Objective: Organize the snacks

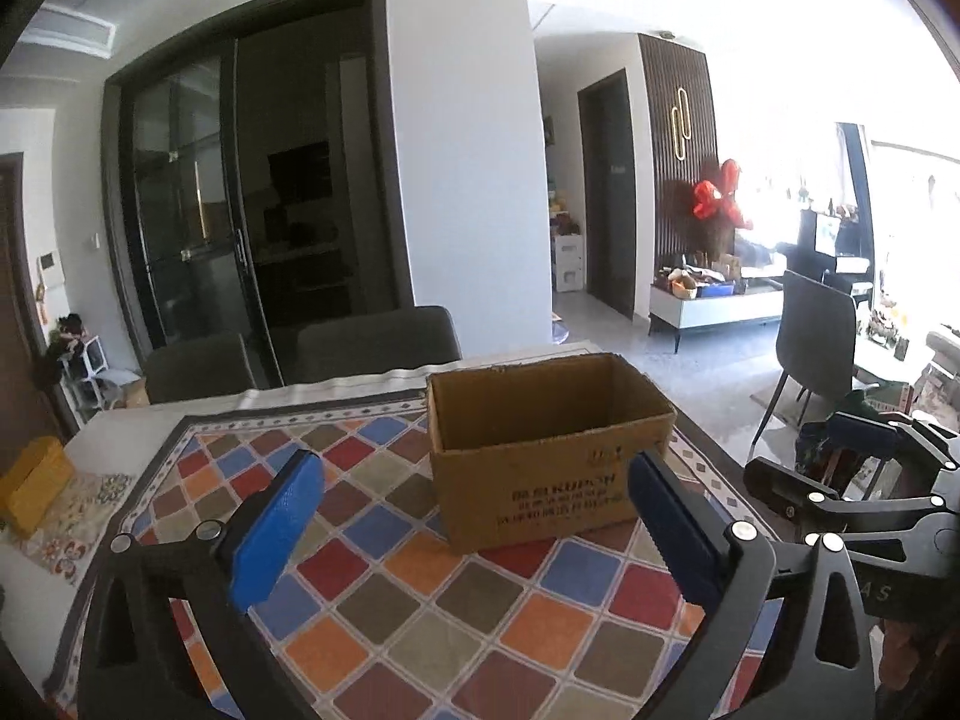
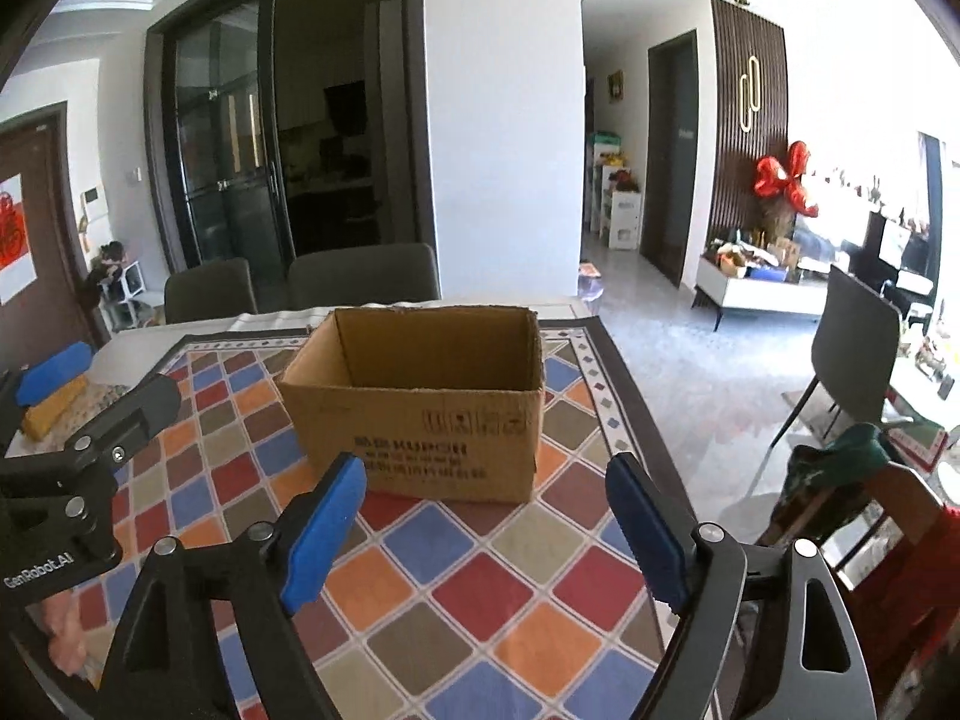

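An open, empty-looking cardboard box stands on the checkered tablecloth; it also shows in the right wrist view. My left gripper is open and empty, held above the cloth just short of the box. My right gripper is open and empty, close in front of the box. The right gripper's black frame shows at the right of the left wrist view. A pink packet lies at the table's near left edge, mostly hidden.
A yellow block lies on the table's left side, also in the right wrist view. Two grey chairs stand behind the table. Another chair and a cluttered side table are at the right.
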The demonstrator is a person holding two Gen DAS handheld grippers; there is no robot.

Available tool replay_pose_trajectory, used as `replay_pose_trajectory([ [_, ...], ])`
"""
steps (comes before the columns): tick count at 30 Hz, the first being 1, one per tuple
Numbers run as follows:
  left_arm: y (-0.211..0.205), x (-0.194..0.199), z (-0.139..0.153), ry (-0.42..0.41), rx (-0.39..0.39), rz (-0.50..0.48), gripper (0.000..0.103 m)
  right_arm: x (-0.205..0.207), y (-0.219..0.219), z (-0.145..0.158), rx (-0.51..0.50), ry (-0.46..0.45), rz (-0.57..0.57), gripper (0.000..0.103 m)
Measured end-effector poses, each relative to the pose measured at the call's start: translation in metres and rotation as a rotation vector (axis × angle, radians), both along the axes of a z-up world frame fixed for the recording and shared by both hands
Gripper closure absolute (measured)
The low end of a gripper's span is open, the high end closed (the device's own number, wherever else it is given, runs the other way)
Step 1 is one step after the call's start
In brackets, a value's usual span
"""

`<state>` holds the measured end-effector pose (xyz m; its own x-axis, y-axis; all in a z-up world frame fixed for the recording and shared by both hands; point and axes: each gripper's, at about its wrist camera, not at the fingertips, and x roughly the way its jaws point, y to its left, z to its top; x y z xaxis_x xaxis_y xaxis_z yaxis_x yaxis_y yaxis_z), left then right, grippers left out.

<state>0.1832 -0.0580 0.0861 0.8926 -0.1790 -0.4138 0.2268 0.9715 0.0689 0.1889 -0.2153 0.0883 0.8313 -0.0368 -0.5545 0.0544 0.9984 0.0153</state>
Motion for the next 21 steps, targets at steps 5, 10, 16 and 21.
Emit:
replay_pose_trajectory([
  [5, 0.010, -0.023, -0.002, 0.021, -0.021, 0.027, 0.000, -0.030, 0.003, 0.003, -0.014, -0.038, -0.013, 0.016],
  [10, 0.021, -0.040, -0.007, 0.037, -0.036, 0.037, 0.000, -0.056, 0.011, 0.004, -0.033, -0.074, -0.009, 0.015],
  [16, 0.023, -0.058, -0.011, 0.033, -0.028, 0.025, 0.000, -0.078, 0.016, 0.004, -0.021, -0.098, 0.000, 0.015],
  [21, 0.027, -0.071, -0.010, 0.011, -0.035, 0.031, 0.000, -0.086, 0.019, 0.006, -0.026, -0.102, 0.008, 0.015],
])
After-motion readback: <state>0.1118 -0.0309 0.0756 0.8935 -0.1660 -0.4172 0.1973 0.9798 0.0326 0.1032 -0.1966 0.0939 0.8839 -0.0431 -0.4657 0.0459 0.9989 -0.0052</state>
